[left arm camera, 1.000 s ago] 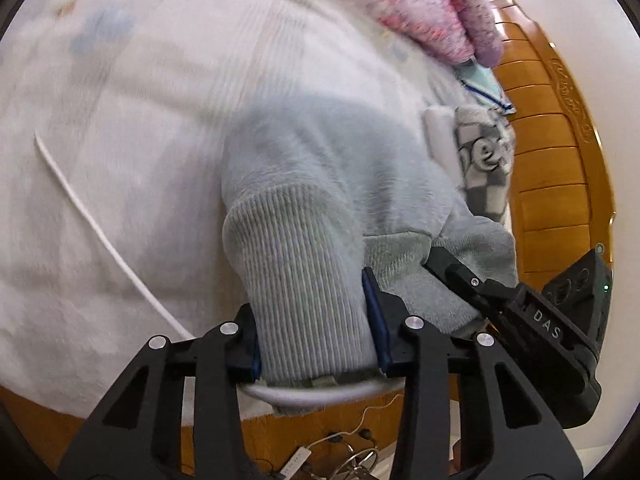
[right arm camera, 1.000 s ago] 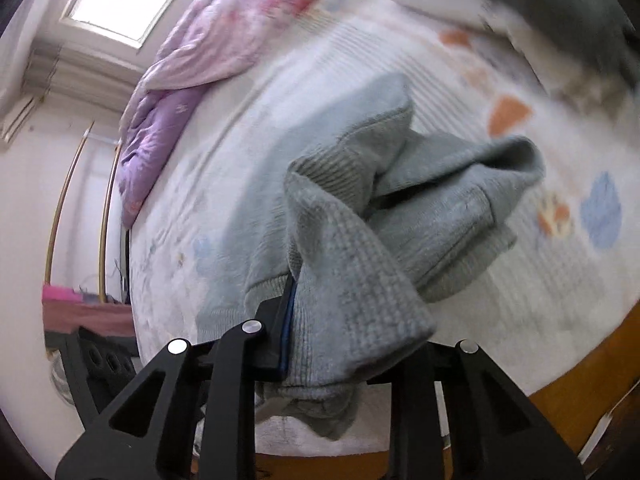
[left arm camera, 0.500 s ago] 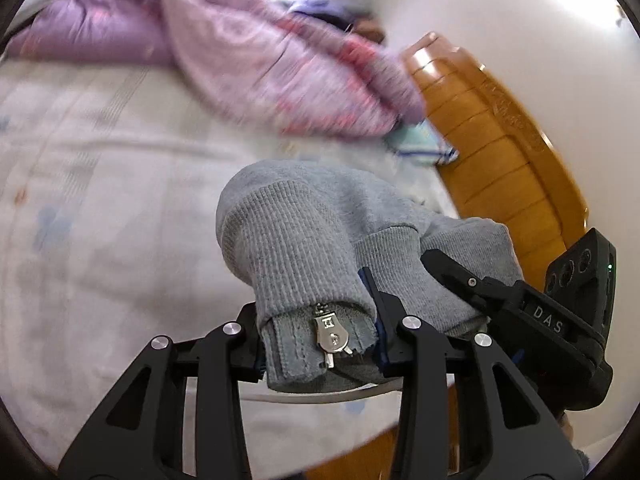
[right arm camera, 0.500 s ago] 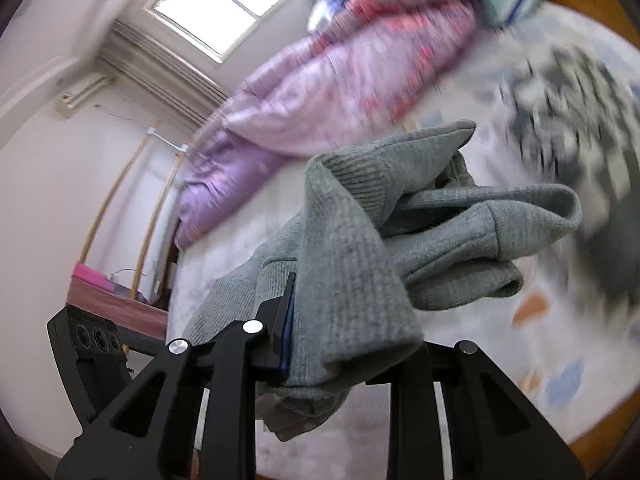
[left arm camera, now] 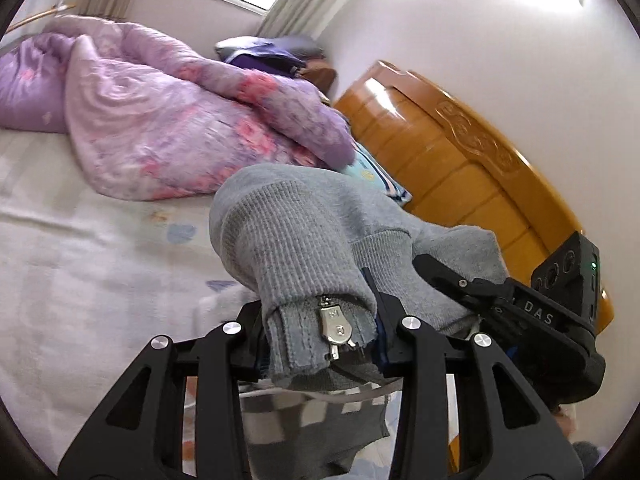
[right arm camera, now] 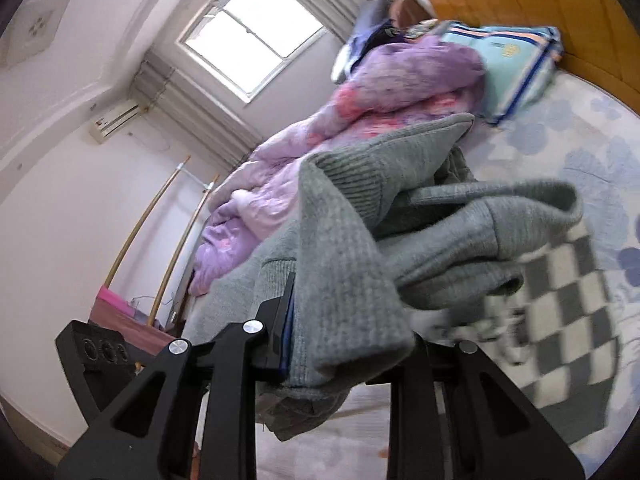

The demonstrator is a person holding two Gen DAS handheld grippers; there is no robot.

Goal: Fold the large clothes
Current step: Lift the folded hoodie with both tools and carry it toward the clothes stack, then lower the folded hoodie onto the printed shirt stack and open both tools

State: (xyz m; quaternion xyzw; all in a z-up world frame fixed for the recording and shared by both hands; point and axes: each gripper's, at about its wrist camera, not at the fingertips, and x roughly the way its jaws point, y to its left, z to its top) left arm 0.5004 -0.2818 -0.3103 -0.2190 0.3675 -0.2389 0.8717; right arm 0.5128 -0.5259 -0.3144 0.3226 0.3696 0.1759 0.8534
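Observation:
A grey knitted zip-up garment [left arm camera: 296,236] hangs bunched in the air between my two grippers, above the bed. My left gripper [left arm camera: 320,344] is shut on its ribbed hem, where a silver zipper pull [left arm camera: 336,326] shows between the fingers. The right gripper [left arm camera: 520,312] appears at the right of the left wrist view, holding the same cloth. In the right wrist view my right gripper [right arm camera: 352,344] is shut on a thick fold of the grey garment [right arm camera: 400,216], which drapes over the jaws and hides the right fingertip. The left gripper's body [right arm camera: 96,356] shows at the lower left.
A crumpled purple floral quilt [left arm camera: 160,120] lies at the head of the bed [left arm camera: 80,280]. A grey-and-white checkered garment [right arm camera: 568,312] lies on the sheet below. A light blue pillow [right arm camera: 508,64] rests by the orange wooden headboard [left arm camera: 460,168]. A window [right arm camera: 248,36] is behind.
Both grippers have lifted the grey garment off the sheet and swung it toward the headboard; the views now tilt up to the quilt, window and wall. The checkered garment is now underneath.

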